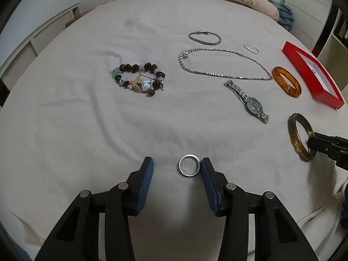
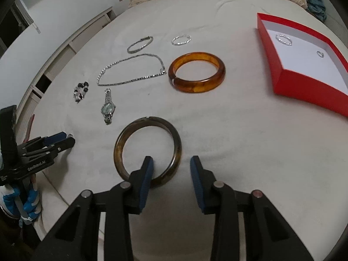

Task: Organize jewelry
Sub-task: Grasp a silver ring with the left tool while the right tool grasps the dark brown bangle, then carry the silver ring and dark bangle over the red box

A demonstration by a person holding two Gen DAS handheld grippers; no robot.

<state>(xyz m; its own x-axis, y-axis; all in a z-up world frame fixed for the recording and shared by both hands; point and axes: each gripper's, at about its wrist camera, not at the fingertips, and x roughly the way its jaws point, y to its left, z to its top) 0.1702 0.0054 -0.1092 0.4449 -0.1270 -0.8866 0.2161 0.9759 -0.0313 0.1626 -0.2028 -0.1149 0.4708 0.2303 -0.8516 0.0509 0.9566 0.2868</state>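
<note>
Bed [image 1: 87, 130], white cover, jewelry laid out. Left gripper [image 1: 177, 165]: jaws apart, silver ring [image 1: 189, 165] lying between them, touching the right finger. Right gripper [image 2: 171, 164]: jaws apart, left finger inside the dark brown bangle [image 2: 148, 150], the near rim between the fingers. Far right: red box [image 2: 304, 91] holding two small rings. Mid-bed: amber bangle [image 2: 196, 75], watch [image 1: 250, 102], chain necklace [image 1: 221, 63], beaded bracelet [image 1: 139, 78].

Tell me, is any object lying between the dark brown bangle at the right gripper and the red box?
Nothing visible does. The dark brown bangle and the red box have only bare bed sheet between them; the amber bangle lies off to the far side.
</note>
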